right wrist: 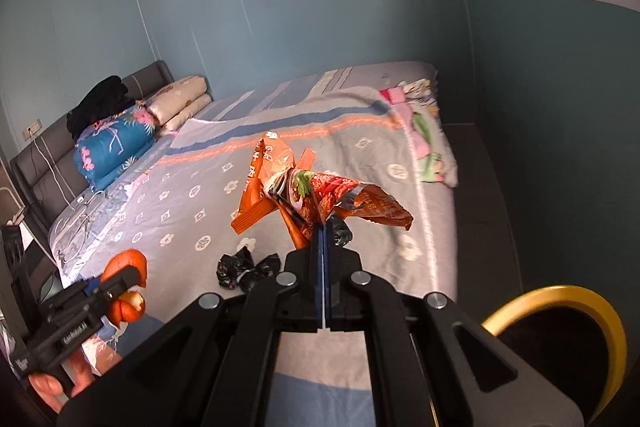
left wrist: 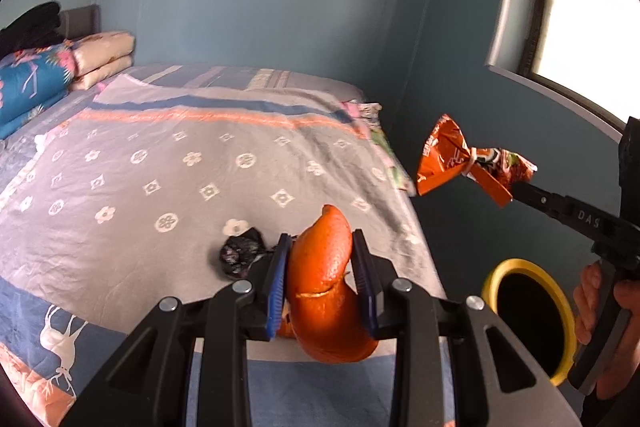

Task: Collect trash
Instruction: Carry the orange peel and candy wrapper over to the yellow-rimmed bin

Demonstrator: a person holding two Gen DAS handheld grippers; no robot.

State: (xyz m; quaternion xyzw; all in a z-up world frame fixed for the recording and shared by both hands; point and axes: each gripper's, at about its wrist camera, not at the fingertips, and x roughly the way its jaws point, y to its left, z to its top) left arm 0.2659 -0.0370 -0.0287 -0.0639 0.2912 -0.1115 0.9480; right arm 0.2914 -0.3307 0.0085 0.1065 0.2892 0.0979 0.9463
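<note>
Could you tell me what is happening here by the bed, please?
A person is clearing trash off the bed with a handheld gripper in each hand. The left gripper has its fingers closed on a piece of orange peel; the right gripper is shut on a knotted orange snack wrapper. Both are held up near the yellow-rimmed bin beside the bed. A small knotted black bag lies on the bedspread.

Daylight from overexposed window [left wrist: 580, 11], dim room, fisheye-warped edges

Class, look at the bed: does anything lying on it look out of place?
Yes: a crumpled black wrapper lies on the bedspread, litter on a made bed. The left gripper holds orange peel; the right gripper pinches a snack bag.
</note>
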